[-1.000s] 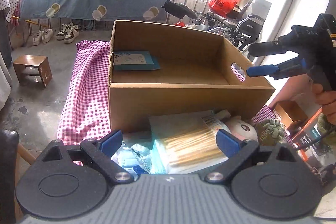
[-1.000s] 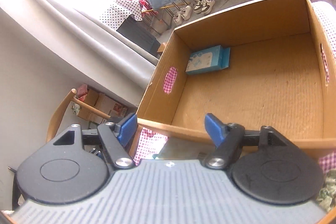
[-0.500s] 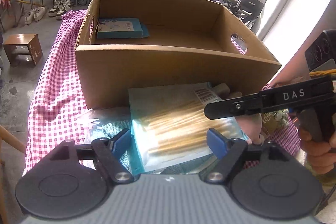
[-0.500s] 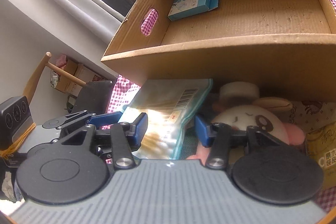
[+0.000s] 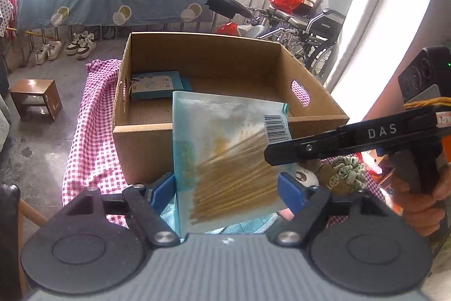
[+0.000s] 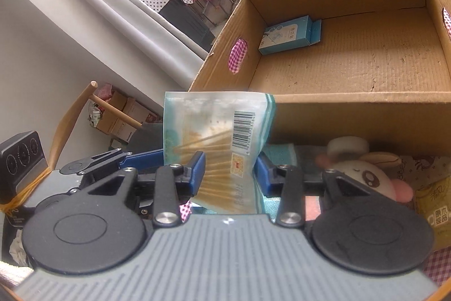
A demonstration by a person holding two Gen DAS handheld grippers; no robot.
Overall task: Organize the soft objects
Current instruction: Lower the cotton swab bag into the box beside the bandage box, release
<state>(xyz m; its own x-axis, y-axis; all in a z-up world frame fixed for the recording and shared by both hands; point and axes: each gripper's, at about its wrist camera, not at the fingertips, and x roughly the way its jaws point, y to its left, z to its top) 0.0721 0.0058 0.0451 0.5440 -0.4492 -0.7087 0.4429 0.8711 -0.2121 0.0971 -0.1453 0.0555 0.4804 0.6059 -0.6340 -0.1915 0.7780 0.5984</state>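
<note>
A clear bag of cotton swabs (image 5: 225,148) stands upright in front of the cardboard box (image 5: 214,58). My left gripper (image 5: 227,193) is shut on it, a blue pad on each side edge. One black finger (image 5: 310,145) of my right gripper reaches in from the right across the bag's barcode corner. In the right wrist view the bag (image 6: 217,137) sits between the jaws of my right gripper (image 6: 229,169), which are closing; I see no firm press. A small blue carton (image 6: 287,35) lies in the box's far corner.
A pale plush toy (image 6: 363,174), a yellow packet (image 6: 435,205) and a teal cloth (image 6: 277,154) lie before the box's front wall (image 6: 352,114). The box stands on a pink checked cloth (image 5: 93,137). A wooden stool (image 5: 36,98) and a wheelchair (image 5: 310,21) stand on the floor beyond.
The swab bag lay flat in front of the box; my left gripper closed on it and raised it upright. My right gripper came from over the box down to the bag, narrowing.
</note>
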